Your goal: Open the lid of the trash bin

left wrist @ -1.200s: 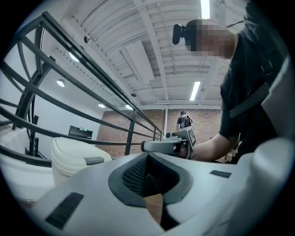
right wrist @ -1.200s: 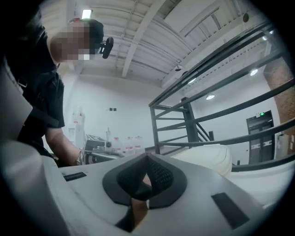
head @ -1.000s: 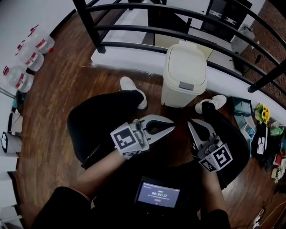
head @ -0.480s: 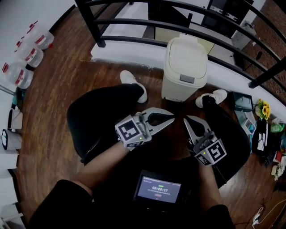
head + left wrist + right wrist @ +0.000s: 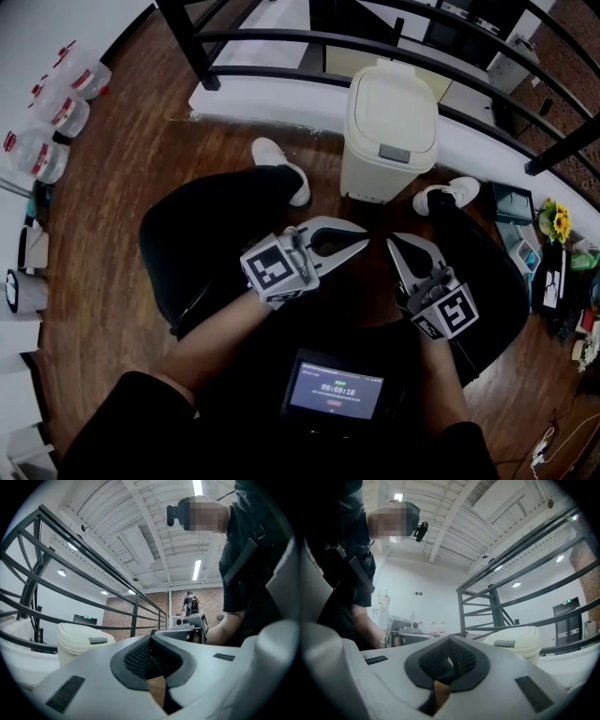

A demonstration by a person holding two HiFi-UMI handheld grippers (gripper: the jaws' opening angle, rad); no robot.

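Head view: trash bin is standing on the wooden floor, just beside the white ledge that is running under the black railing. Its lid is lying flat and shut, and the grey latch tab is facing me. A white shoe is sitting left of the bin's base and a second shoe right of it. I'm reading both tools low over the black trousers, well apart from the bin. Left gripper is pointing right and slightly up-frame, right gripper is pointing up-frame toward the bin, and the tips are sitting near each other without touching. A small screen is glowing at the chest, and clear bottles are lying at the far left.

Left gripper view: jaws are meeting at the tips, closed on nothing. Only the oval gap behind the pads is showing through, with floor colour in it. The bin is showing at lower left under the railing bars, lid down, clear of the jaws. The other tool's marker cube is sitting dead ahead, past the tips.

Right gripper view: same story, jaws are pressing tip to tip and carrying nothing. The bin is sitting right of centre beyond the jaws, lid closed with the tab visible, and the railing is rising behind it. A forearm and the other tool are showing at left.
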